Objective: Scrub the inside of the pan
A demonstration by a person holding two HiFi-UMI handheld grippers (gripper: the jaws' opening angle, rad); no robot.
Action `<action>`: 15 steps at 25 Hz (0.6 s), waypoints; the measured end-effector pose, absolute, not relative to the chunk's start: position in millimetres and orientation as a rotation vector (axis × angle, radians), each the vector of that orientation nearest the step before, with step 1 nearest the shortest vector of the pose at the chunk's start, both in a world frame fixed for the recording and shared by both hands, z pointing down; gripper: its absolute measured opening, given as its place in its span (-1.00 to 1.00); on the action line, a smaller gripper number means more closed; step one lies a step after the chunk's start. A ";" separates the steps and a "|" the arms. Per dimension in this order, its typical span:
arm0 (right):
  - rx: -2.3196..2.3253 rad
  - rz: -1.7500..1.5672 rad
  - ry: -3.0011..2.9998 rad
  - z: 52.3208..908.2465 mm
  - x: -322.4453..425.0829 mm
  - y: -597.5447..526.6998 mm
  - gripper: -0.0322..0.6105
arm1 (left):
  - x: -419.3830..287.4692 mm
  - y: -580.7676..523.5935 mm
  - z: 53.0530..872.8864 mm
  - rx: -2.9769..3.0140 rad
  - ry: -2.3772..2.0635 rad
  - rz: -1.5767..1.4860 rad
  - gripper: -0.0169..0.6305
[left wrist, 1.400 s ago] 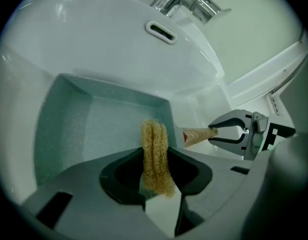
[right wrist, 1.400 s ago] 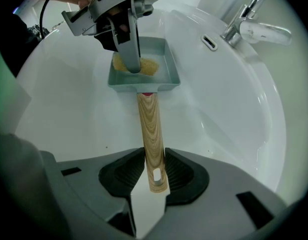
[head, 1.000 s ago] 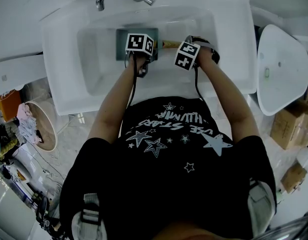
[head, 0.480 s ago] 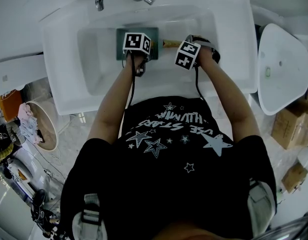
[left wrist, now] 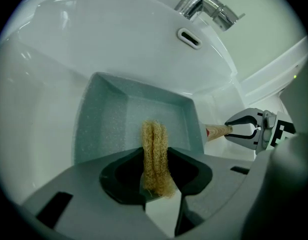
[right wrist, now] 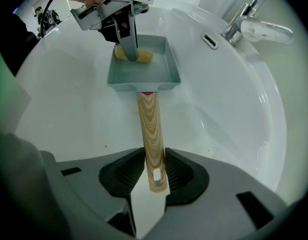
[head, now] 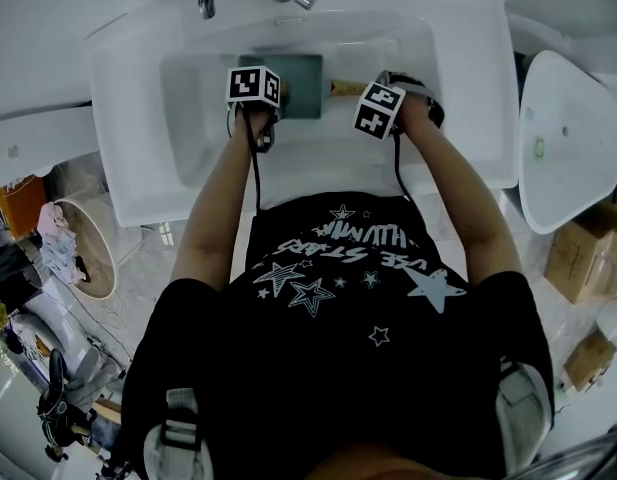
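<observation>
The person is wearing a black short-sleeved T-shirt that is showing pale stars of several sizes and a line of pale lettering across the chest. Light grey shoulder straps with dark buckles are running over both shoulders. The left grey plastic two-jaw gripper and the right grey plastic two-jaw gripper are each carrying black ribbed jaw pads and a white cube with black square markers. A thin black cable is trailing from each gripper.

Head view looking steeply down on sink, both gripper views close, sharing pan
</observation>
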State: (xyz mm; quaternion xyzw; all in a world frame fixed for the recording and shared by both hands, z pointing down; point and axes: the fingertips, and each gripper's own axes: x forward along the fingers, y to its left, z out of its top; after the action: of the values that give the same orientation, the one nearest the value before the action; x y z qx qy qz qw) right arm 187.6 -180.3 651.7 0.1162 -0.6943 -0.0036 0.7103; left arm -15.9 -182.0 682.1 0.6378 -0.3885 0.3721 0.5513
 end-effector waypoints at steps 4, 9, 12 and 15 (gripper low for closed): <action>0.262 -0.012 -1.539 651.6 186.7 -180.4 -0.52 | -30.9 -182.4 682.9 1.495 -0.945 0.881 -0.53; 0.268 -0.016 -1.534 651.3 187.6 -179.8 -0.52 | -41.1 -181.0 682.0 1.485 -0.967 0.885 -0.53; 0.278 -0.020 -1.532 650.7 186.8 -180.0 -0.52 | -47.6 -181.1 679.2 1.484 -0.983 0.892 -0.53; 0.292 -0.024 -1.533 650.6 187.2 -179.5 -0.51 | -51.9 -181.0 676.1 1.486 -0.997 0.892 -0.53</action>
State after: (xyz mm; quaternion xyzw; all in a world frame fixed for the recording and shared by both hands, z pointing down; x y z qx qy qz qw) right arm 187.2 -179.5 650.6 0.1318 -0.6912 -0.0108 0.7105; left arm -51.9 -181.0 676.1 0.6255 -0.4194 0.3751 0.5406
